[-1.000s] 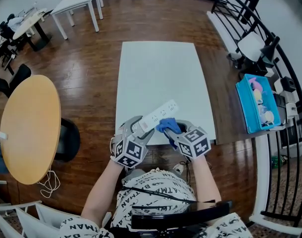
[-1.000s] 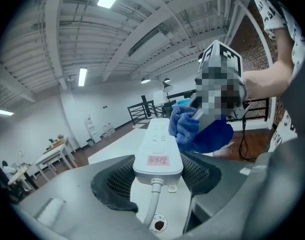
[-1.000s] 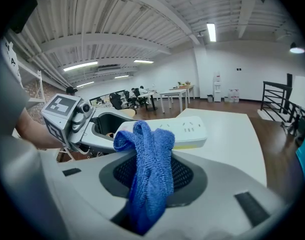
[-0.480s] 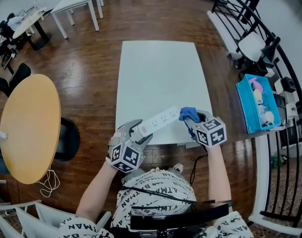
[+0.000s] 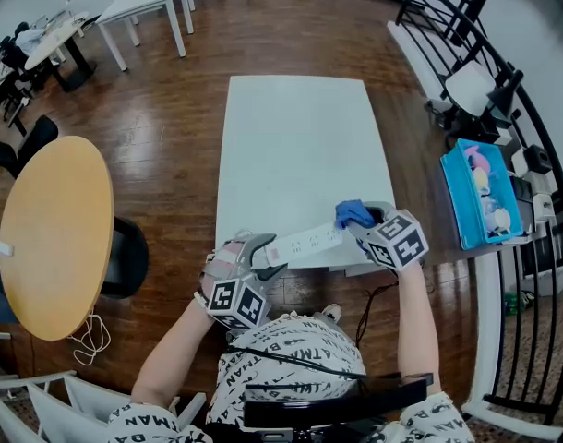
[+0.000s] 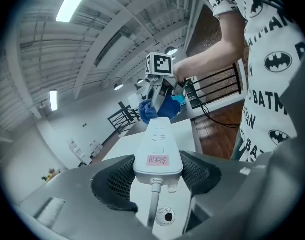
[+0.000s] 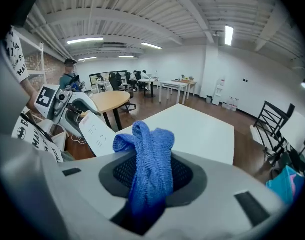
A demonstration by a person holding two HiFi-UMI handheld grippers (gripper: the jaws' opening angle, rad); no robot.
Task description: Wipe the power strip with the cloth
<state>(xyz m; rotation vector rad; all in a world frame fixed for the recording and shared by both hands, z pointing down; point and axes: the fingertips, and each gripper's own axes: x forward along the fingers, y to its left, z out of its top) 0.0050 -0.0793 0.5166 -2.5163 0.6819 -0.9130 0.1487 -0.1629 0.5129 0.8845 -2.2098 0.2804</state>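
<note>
A white power strip (image 5: 306, 244) is held in the air over the near edge of the white table (image 5: 300, 155). My left gripper (image 5: 260, 256) is shut on its cable end (image 6: 158, 159), where a pink label shows. My right gripper (image 5: 363, 221) is shut on a bunched blue cloth (image 5: 353, 213), which meets the strip's far end. In the left gripper view the cloth (image 6: 151, 109) sits at the tip of the strip. In the right gripper view the cloth (image 7: 150, 169) stands up between the jaws, with the strip (image 7: 97, 132) to the left.
A round wooden table (image 5: 55, 233) stands at the left with a black stool (image 5: 129, 258) beside it. A blue bin (image 5: 480, 192) and a black railing (image 5: 457, 26) are at the right. White desks (image 5: 143, 12) stand far back.
The right gripper has slid the cloth along the strip from near the left gripper out to its far end. The strip has turned flatter and both grippers have moved apart.
</note>
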